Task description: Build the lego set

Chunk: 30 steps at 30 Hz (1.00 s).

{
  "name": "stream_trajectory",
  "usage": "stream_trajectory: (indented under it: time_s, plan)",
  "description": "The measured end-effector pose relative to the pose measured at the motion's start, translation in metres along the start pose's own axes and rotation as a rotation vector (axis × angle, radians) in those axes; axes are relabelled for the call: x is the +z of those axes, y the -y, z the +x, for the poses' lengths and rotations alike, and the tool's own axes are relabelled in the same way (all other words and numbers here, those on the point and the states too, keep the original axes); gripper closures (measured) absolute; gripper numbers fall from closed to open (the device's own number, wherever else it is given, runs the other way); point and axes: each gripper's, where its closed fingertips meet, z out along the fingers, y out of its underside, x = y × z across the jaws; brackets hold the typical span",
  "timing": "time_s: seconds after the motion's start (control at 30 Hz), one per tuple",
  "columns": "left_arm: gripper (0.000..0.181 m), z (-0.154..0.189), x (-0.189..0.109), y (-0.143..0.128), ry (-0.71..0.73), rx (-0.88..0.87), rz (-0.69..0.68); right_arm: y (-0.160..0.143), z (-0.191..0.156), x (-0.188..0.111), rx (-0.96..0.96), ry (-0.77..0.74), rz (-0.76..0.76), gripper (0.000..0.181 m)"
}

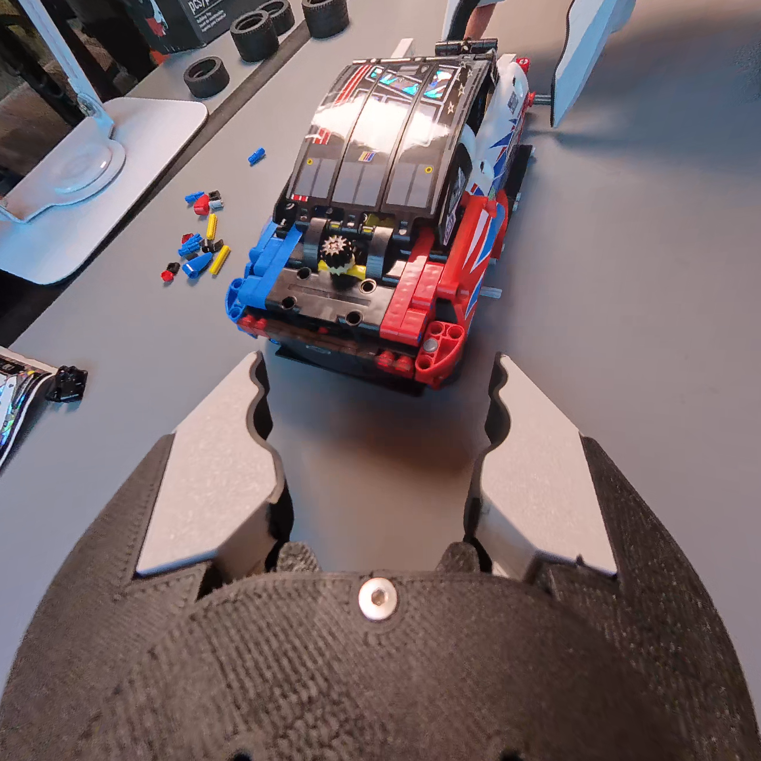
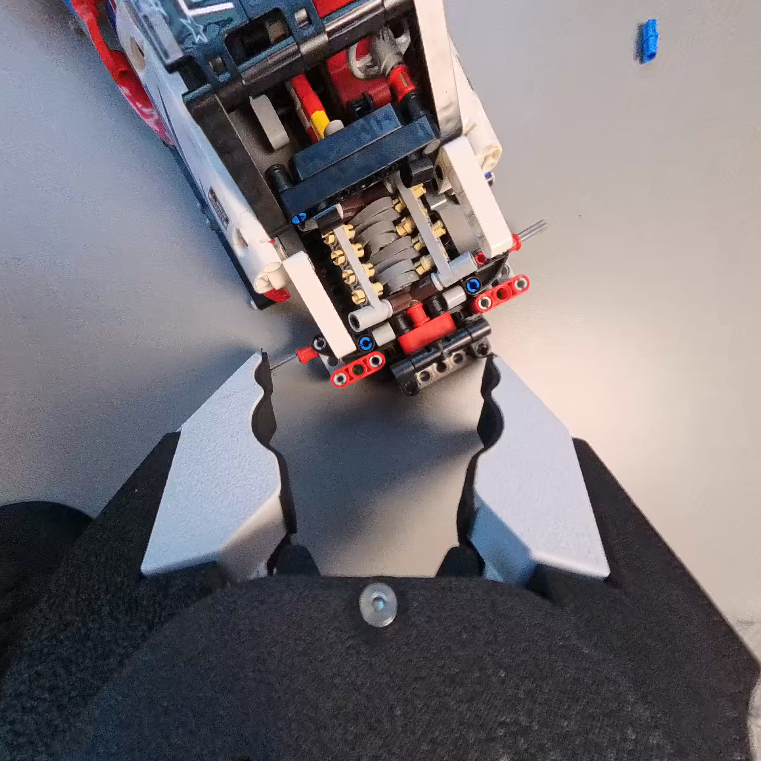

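**Both grippers spread wide at opposite ends of the lego car, neither touching it**

Lego car (image 1: 387, 214) sits on the grey table (image 1: 617, 370), wheels not fitted. Glossy black roof panels, blue bodywork on one side, red on the other, white panel along the far flank.

Left gripper (image 1: 379, 362): jaws wide apart, nothing between them. The car's blue-black-red end lies just ahead of the fingertips, centred on the gap, with a strip of bare table between. No contact visible.

Right gripper (image 2: 376, 360): jaws likewise wide apart and empty. In the right wrist view the lego car (image 2: 370, 206) presents its open end, with the grey and tan engine block (image 2: 387, 251) exposed between white beams. Its red beams and black connector sit just at the mouth of the gap, near the fingertips. A thin grey axle (image 2: 284, 362) reaches out to the tip of the left-hand finger; whether it touches cannot be told.

In the left wrist view a white finger of the right gripper (image 1: 576, 70) shows past the car's far end, off to the right.

Surroundings, left wrist view: loose small parts (image 1: 201, 239) in blue, red, yellow and black lie left of the car, well apart from it. A single blue pin (image 1: 256, 155) lies nearer the roof. Black tyres (image 1: 247, 37) stand at the far left, near a dark box (image 1: 181, 24). A white stand base (image 1: 103, 173) sits at the left. A sticker sheet (image 1: 16, 395) and a black part (image 1: 68, 383) lie at the left edge.
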Motion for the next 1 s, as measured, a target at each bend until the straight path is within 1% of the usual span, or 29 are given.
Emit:
stream_trajectory:
  time_s: [0.07, 0.13, 0.37, 0.53, 0.6, 0.77, 0.87, 0.97, 1.0]
  plan:
    - [0.075, 0.002, -0.001, 0.002, 0.017, 0.001, 0.002, 0.001, 0.001, 0.004, 0.025, 0.010, 0.005, 0.088]
    - [0.075, 0.003, -0.003, 0.003, 0.030, -0.003, 0.010, 0.002, 0.001, 0.004, 0.027, -0.010, 0.036, 0.091]
    - [0.075, -0.001, -0.008, 0.000, 0.078, -0.006, 0.004, 0.007, -0.018, -0.010, 0.080, -0.071, 0.173, 0.087]
    - [0.077, -0.005, -0.010, 0.000, 0.101, -0.005, 0.000, 0.007, -0.030, -0.011, 0.114, -0.134, 0.220, 0.091]
    - [0.077, -0.006, -0.011, 0.000, 0.110, -0.002, 0.001, 0.008, -0.032, -0.013, 0.131, -0.177, 0.231, 0.099]
    - [0.078, -0.007, -0.013, 0.000, 0.121, -0.007, 0.011, 0.015, -0.034, -0.021, 0.179, -0.219, 0.325, 0.098]
    - [0.080, -0.009, -0.015, 0.001, 0.132, -0.011, 0.023, 0.022, -0.033, -0.031, 0.247, -0.201, 0.416, 0.100]
    - [0.082, -0.010, -0.017, 0.002, 0.138, -0.019, 0.029, 0.019, -0.034, -0.024, 0.270, -0.186, 0.413, 0.104]
    - [0.083, -0.010, -0.017, 0.001, 0.141, -0.020, 0.028, 0.018, -0.035, -0.021, 0.270, -0.196, 0.402, 0.102]
